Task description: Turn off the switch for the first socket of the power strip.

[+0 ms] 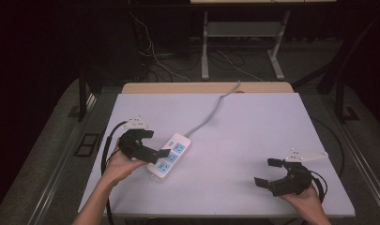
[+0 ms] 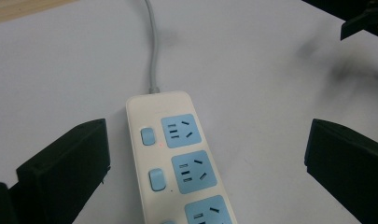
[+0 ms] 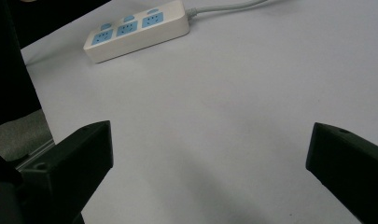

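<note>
A: Where was power strip (image 1: 169, 156)?
B: Lay flat on bench (image 1: 253, 122), left-centre, cord (image 1: 211, 112) trailing off far edge. Left tongs (image 1: 155, 143) spread wide, straddling it, not touching.
A: Right tongs (image 1: 266, 172)?
B: Spread too, empty, well apart near right edge.
A: Step?
B: Prob. approach to strip. Next needed: lower, close on body or press switch (image 2: 147, 136).

desk frame (image 1: 239, 42) behind white table (image 1: 253, 117)

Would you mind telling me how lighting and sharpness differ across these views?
High view: table evenly lit, surroundings dark, slightly soft. Left gripper view: power strip fairly sharp, soft dark shadows at upper right. Right gripper view: jaws blurred at the edges, faint shadows on the table.
</note>
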A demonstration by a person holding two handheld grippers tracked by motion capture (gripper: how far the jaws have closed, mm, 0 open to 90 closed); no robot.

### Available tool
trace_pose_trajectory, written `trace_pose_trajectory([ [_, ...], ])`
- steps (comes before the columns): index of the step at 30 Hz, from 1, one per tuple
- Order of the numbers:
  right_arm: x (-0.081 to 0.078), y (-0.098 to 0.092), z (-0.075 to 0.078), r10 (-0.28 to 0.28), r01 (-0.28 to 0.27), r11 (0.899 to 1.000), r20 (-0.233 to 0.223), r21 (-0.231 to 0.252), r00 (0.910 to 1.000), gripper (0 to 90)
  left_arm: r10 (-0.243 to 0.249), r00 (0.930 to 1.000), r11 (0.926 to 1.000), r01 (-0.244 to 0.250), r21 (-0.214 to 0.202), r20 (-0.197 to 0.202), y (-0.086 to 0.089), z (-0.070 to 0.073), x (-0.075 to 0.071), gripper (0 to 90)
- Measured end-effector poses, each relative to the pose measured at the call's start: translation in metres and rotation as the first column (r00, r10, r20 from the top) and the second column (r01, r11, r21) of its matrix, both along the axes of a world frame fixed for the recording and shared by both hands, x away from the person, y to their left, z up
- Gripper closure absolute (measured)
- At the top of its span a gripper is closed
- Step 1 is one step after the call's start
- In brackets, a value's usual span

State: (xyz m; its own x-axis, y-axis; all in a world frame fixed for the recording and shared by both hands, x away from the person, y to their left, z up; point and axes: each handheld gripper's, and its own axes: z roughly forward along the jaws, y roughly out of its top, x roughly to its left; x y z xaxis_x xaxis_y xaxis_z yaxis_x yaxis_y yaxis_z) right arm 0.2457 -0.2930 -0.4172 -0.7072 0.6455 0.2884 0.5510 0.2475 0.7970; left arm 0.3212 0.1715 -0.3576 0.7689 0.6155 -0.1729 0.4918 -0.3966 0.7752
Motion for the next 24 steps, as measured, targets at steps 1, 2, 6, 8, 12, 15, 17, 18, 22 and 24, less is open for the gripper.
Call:
trace_pose_trajectory([
  [1, 0.000, 0.000, 0.000, 0.000, 0.000, 1.000, 0.000, 0.000, 1.0000, 0.4, -0.003, 1.0000, 1.0000, 0.003, 0.007, -0.002, 0.000, 0.000, 0.001, 0.0],
  [2, 0.000, 0.000, 0.000, 0.001, -0.001, 1.000, -0.001, 0.000, 1.0000, 0.5, -0.004, 1.0000, 0.9999, 0.004, 0.015, -0.007, -0.001, 0.000, 0.002, 0.0],
  [6, 0.000, 0.000, 0.000, 0.001, -0.001, 1.000, 0.001, -0.001, 1.0000, 0.4, -0.010, 0.9997, 0.9992, 0.010, 0.039, -0.022, -0.003, -0.002, 0.009, 0.0],
  [8, 0.000, 0.000, 0.000, 0.001, -0.001, 1.000, 0.001, -0.001, 1.0000, 0.4, -0.018, 0.9995, 0.9986, 0.019, 0.049, -0.026, -0.004, -0.001, 0.012, 0.0],
  [12, 0.000, 0.000, -0.001, 0.000, 0.000, 1.000, -0.001, -0.001, 1.0000, 0.4, -0.022, 0.9992, 0.9973, 0.024, 0.069, -0.032, -0.006, 0.000, 0.018, 0.0],
  [15, 0.000, 0.000, -0.001, 0.001, -0.001, 1.000, -0.003, -0.002, 1.0000, 0.4, -0.025, 0.9990, 0.9961, 0.028, 0.084, -0.036, -0.008, 0.001, 0.021, 0.0],
  [17, 0.000, 0.000, -0.001, 0.000, 0.000, 1.000, -0.002, -0.001, 1.0000, 0.4, -0.031, 0.9987, 0.9936, 0.035, 0.107, -0.040, -0.010, 0.000, 0.023, 0.0],
  [18, 0.000, 0.000, -0.001, 0.000, 0.000, 1.000, -0.002, 0.000, 1.0000, 0.5, -0.035, 0.9984, 0.9928, 0.040, 0.113, -0.045, -0.011, -0.001, 0.024, 0.0],
  [22, 0.000, 0.000, -0.001, 0.002, -0.002, 1.000, -0.002, -0.001, 1.0000, 0.5, -0.045, 0.9971, 0.9898, 0.053, 0.132, -0.061, -0.014, -0.005, 0.027, 0.7],
  [24, 0.000, 0.000, -0.001, 0.003, -0.003, 1.000, -0.002, -0.001, 1.0000, 0.4, -0.053, 0.9961, 0.9875, 0.063, 0.145, -0.071, -0.015, -0.007, 0.029, 1.2],
])
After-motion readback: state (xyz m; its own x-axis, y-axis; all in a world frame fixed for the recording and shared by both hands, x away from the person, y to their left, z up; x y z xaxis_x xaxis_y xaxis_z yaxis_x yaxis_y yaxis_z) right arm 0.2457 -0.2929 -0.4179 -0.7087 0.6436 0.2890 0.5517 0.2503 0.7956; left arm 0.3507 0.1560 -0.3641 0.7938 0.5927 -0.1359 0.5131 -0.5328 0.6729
